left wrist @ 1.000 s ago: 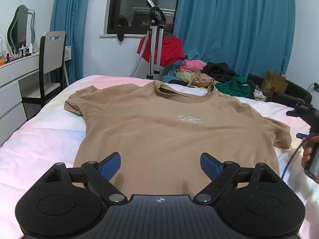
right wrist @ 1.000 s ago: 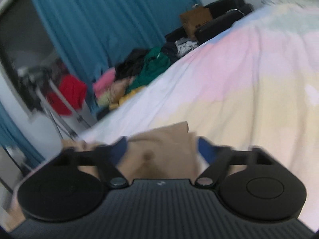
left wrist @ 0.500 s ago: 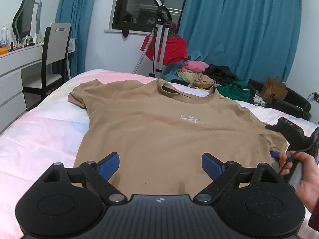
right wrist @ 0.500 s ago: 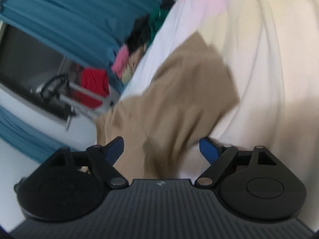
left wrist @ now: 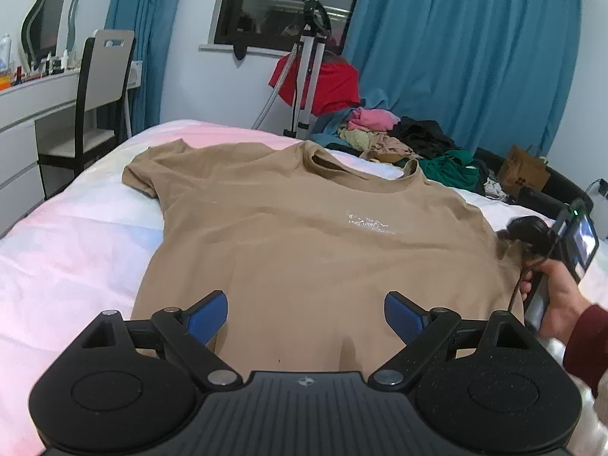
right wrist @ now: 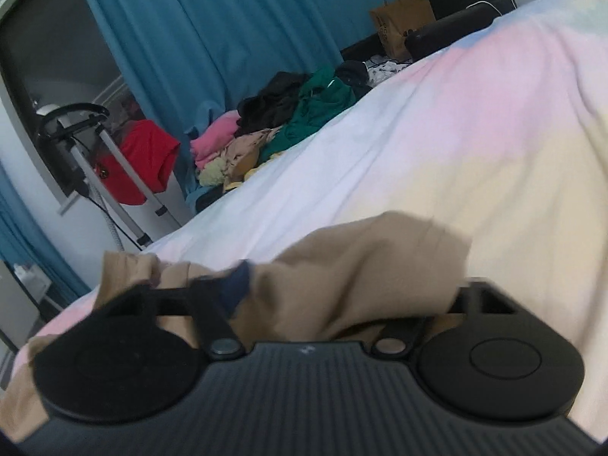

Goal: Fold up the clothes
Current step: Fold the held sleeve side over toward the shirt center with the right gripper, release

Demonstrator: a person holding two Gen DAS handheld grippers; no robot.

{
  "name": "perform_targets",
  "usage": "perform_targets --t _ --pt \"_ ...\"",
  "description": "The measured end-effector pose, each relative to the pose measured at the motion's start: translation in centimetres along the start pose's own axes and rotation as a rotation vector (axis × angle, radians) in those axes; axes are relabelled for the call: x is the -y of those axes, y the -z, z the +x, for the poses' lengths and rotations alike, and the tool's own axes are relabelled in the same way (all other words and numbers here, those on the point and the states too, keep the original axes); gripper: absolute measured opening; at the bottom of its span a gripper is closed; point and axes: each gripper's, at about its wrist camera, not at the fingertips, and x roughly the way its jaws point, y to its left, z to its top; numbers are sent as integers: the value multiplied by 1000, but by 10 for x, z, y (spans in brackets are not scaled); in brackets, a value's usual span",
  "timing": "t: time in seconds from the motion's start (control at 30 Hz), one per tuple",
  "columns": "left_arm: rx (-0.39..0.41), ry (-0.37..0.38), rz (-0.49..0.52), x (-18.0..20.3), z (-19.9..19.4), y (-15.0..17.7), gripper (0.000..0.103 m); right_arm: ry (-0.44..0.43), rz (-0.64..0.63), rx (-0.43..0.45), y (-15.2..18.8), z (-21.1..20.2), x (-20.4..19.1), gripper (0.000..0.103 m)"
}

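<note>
Pastel-quilted bed carries 1 tan T-shirt, spread flat.

The left gripper is hovering with its blue fingers spread wide above the near hem of a tan t-shirt, which is lying flat on the bed. Off to the right, a hand is holding the right gripper at the shirt's sleeve. Beyond, a pile of clothes is sitting.

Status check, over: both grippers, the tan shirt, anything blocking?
Left gripper open above hem. Right gripper at the tan shirt sleeve, grip unclear. Shirt flat on bed. Nothing blocking.
</note>
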Motion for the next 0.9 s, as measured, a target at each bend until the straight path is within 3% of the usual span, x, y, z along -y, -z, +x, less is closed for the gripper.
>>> perform_targets --t 0.03,0.2,0.4,0.63,0.73,0.9 --pt "11 -5 11 0 -3 -1 91 10 -41 0 -4 0 -6 8" --pt "55 -17 51 -3 -25 -10 91 86 -288 115 -23 -41 -51 8" --pt "125 -93 34 -25 -49 -28 93 120 -577 242 -15 -89 -147 8" --pt "187 -234 -109 -66 -67 -45 93 -29 -814 166 62 -93 -261 8" --pt "193 -244 -130 -77 -71 -48 93 -104 -859 111 101 -85 -293 8" --pt "190 -224 -115 -77 -68 -47 93 -120 -868 16 143 -54 -311 11"
